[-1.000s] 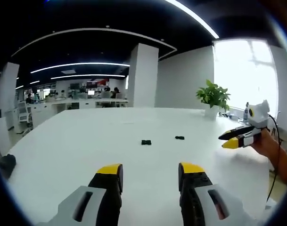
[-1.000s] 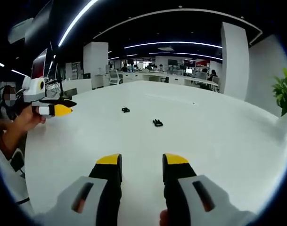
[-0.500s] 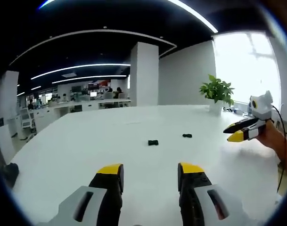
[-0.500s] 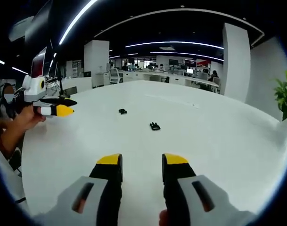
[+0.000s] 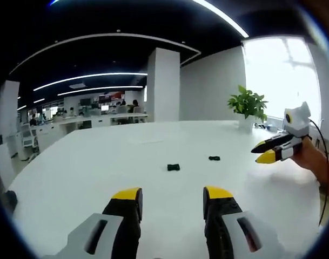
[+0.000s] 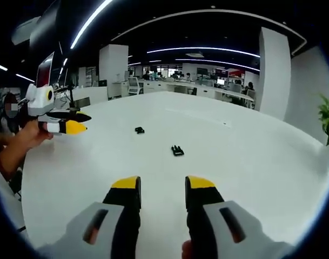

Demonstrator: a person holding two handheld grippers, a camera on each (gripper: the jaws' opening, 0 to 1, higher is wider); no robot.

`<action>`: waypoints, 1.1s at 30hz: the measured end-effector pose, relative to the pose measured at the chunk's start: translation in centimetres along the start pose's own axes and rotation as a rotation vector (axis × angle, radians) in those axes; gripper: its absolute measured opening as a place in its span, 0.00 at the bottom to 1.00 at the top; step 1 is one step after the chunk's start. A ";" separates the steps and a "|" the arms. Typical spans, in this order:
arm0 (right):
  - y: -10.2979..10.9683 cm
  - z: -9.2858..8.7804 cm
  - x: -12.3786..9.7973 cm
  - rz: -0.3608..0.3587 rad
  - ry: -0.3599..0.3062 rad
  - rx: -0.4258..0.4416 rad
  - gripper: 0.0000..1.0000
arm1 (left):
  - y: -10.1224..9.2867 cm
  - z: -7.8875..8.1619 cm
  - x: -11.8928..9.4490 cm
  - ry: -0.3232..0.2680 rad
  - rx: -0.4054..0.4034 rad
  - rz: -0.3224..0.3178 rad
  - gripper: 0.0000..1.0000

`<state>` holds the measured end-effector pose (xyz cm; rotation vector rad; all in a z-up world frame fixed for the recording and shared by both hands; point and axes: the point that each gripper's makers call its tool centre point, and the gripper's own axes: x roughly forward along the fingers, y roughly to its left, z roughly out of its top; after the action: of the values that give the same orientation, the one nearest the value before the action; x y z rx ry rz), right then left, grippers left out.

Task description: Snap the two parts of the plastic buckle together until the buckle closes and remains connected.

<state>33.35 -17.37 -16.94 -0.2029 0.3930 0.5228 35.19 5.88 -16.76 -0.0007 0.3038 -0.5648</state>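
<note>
**Black buckle halves lie apart, both grippers held off and empty**

Yellow-tipped and black, the left gripper (image 5: 172,198) has its jaws spread wide with nothing between them, raised above the near part of the white tabletop (image 5: 88,167). The right gripper (image 6: 160,190) is the same: jaws parted, empty, above bare white surface. Neither touches a buckle piece, so I judge this to be the approach, with each gripper open and aimed at a half.

Farther out on the tabletop lie the two small black buckle parts, well apart from each other and from both grippers. In the left gripper view the near part (image 5: 173,167) sits roughly ahead of the jaws and the far part (image 5: 214,158) lies beyond it to the right. In the right gripper view one part (image 6: 178,150) sits almost straight ahead, the other (image 6: 139,130) farther off to the left. They are plainly not joined, so the snapping is not yet begun.

The right gripper view resolves prongs on its nearer piece, which suggests the male half; the left gripper view gives only dark blobs. The left gripper view also takes in a potted plant (image 5: 247,106) by the bright window and the other gripper at its right edge, held in a hand (image 5: 314,159).
</note>
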 end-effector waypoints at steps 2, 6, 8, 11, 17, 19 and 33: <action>-0.1 0.1 0.1 0.001 0.001 -0.001 0.33 | 0.0 0.1 0.1 0.001 -0.004 0.001 0.45; -0.2 0.2 0.1 -0.001 0.000 -0.004 0.33 | 0.3 -0.1 0.5 0.014 0.005 0.013 0.45; -0.4 0.2 0.2 0.000 0.001 -0.001 0.32 | 0.3 -0.2 0.5 0.017 0.002 0.013 0.45; -0.7 0.3 0.3 -0.006 -0.003 -0.005 0.29 | 0.4 -0.3 0.7 0.022 0.004 0.014 0.45; -0.8 0.7 0.7 0.010 -0.002 0.002 0.30 | -0.1 0.6 1.0 0.024 0.026 0.005 0.43; -1.0 0.8 0.8 0.008 0.000 -0.003 0.30 | -0.2 0.8 1.1 0.021 0.030 0.004 0.42; -2.1 1.3 1.4 0.011 0.027 -0.013 0.31 | -0.4 1.7 2.2 0.032 0.031 -0.003 0.40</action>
<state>35.98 -18.10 -16.15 -0.2204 0.4176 0.5340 37.20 4.24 -15.74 0.0373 0.3260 -0.5730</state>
